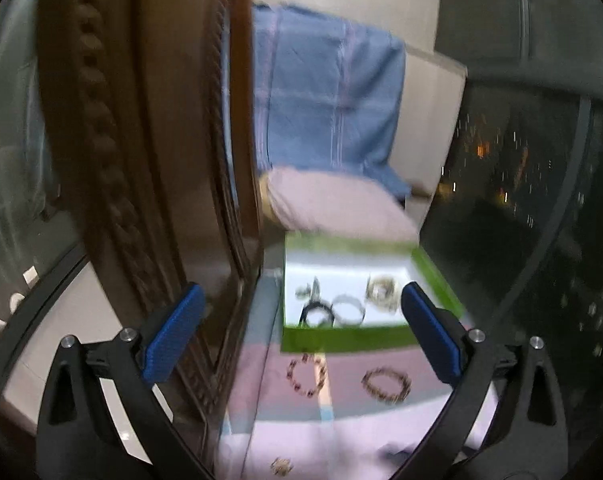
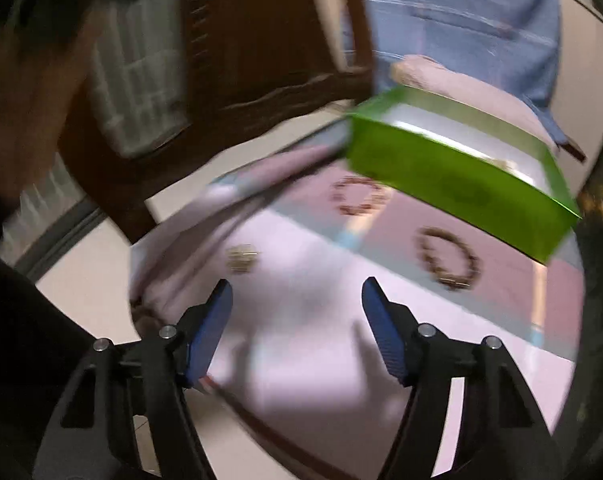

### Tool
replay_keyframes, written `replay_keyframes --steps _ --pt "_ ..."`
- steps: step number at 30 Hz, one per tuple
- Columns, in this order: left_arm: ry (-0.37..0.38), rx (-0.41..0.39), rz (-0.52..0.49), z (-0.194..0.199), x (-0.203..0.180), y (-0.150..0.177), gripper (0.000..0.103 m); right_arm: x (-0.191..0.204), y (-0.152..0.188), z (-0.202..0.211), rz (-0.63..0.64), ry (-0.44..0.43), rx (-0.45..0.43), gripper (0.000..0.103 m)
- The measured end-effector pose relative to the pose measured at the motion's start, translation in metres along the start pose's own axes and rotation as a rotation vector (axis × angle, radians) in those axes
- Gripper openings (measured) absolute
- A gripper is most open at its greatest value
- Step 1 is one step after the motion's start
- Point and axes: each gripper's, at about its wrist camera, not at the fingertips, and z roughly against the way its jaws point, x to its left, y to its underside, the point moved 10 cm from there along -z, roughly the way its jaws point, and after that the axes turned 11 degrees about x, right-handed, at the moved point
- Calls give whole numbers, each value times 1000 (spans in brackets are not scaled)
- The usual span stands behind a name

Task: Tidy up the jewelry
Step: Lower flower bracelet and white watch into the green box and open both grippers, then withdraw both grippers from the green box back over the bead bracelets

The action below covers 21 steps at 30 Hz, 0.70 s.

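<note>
A: Both grippers up over the bedspread (image 2: pixel 301 320), and neither has anything in it. The left gripper (image 1: pixel 301 332) is spread wide, empty air between the pads.

B: And the right gripper (image 2: pixel 297 320)?

A: Released too, jaws parted but narrower, nothing between them. It looks down onto bare cloth.

B: So where's the jewelry?

A: Three pieces loose on the cloth. A reddish bracelet (image 1: pixel 307 376) and a brown bracelet (image 1: pixel 386 385) lie side by side just in front of the green box (image 1: pixel 341 340), both flat. A small gold piece (image 2: pixel 241 258) sits apart, nearer the bed's edge.

B: Which hand gets that one?

A: The right, I'd say. The piece lies ahead of its fingers and a little left of the left pad (image 2: pixel 211 332). In the left view it's low down at the bottom of frame.

B: And the box?

A: Open, white inside. Two bangles (image 1: pixel 333 312) near its front wall, a beaded ring (image 1: pixel 383 292) to their right, and something small and silvery, too blurred to name.
</note>
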Motion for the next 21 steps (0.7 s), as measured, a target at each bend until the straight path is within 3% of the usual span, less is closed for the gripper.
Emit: replay_keyframes --steps 2,8,10,12,17,21 --pt "10 -43 11 10 -2 -9 99 8 -5 -11 11 26 4 62" --pt "-19 -44 -49 6 -10 -13 99 10 -23 -49 -62 -50 69 54" --pt "-11 -40 -44 4 -9 -12 99 15 -26 -59 -39 -24 102 43" --pt "-9 -30 -39 3 -8 -12 99 13 -24 -64 -48 -9 104 21" --pt "-10 -19 -13 0 4 -11 99 0 -29 -56 -98 -20 78 21" --pt "-3 -5 -2 -2 8 -10 99 -46 -50 -21 -201 -3 -13 21"
